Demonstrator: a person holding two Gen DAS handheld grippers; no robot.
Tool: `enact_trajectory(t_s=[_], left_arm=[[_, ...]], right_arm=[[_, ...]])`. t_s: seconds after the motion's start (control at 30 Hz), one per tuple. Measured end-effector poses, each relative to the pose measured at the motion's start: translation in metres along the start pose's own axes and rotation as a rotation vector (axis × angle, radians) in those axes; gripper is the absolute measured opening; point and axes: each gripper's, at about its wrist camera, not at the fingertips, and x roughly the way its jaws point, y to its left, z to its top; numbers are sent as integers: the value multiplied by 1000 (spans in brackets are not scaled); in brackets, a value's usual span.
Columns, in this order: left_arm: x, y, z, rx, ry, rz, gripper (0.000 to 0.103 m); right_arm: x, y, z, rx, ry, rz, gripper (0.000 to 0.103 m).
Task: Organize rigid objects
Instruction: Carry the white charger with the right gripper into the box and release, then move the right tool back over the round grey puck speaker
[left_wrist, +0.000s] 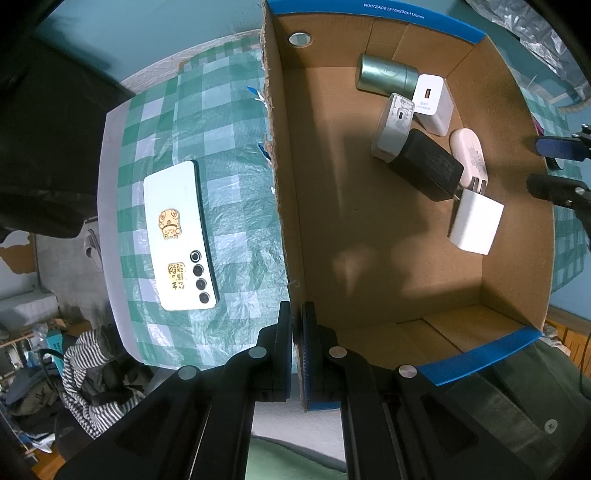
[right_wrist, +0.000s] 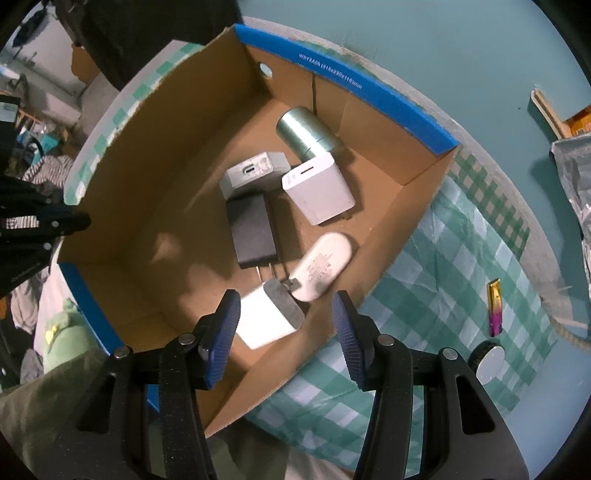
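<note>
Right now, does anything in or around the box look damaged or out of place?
The cardboard box's left wall has a ragged, torn top edge, unlike the blue-taped rims. The left tongs are shut on that wall. A white phone lies outside on the checked cloth, and the chargers inside are jumbled at angles.

Black hand-held gripper (right_wrist: 284, 328) with ribbed blue pads, silver rivets.

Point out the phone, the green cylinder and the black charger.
phone (left_wrist: 177, 236): left wrist view, middle of its white back.
green cylinder (left_wrist: 386, 74): left wrist view, its curved side.
black charger (right_wrist: 253, 230): right wrist view, its flat top face.
</note>
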Motion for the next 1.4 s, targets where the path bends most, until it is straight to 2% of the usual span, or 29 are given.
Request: enact_trajectory(t_s=[0.1,0.53,0.63,0.7,0.87,1.17,1.3,1.4], left_arm=[[-1,0,0,0,1,1,5],[-1,0,0,0,0,1,5],[-1,0,0,0,1,1,5],[-1,0,0,-1,1,0,5],[-4,0,0,-2,2,-1,5],[-3,1,0,-6,2,0,5],[-2,3,0,-13,5,2,5],[0,2,0,-17,7,7,5]], right_arm=[[-9,-4,-2,18,-24,-1,60],[-39,-48,-22,151,-87,13,61],[-43,-65,-32,203,-96,-4,69],[-43,-78,-38,236,-96,-11,70],[-39,-113,-56,320,-70,-28,70],[-14,-201,-97,519,-1,-135,72],[4,-239,-113,609,46,-131,72],[14,-256,-118,623,70,-139,72]])
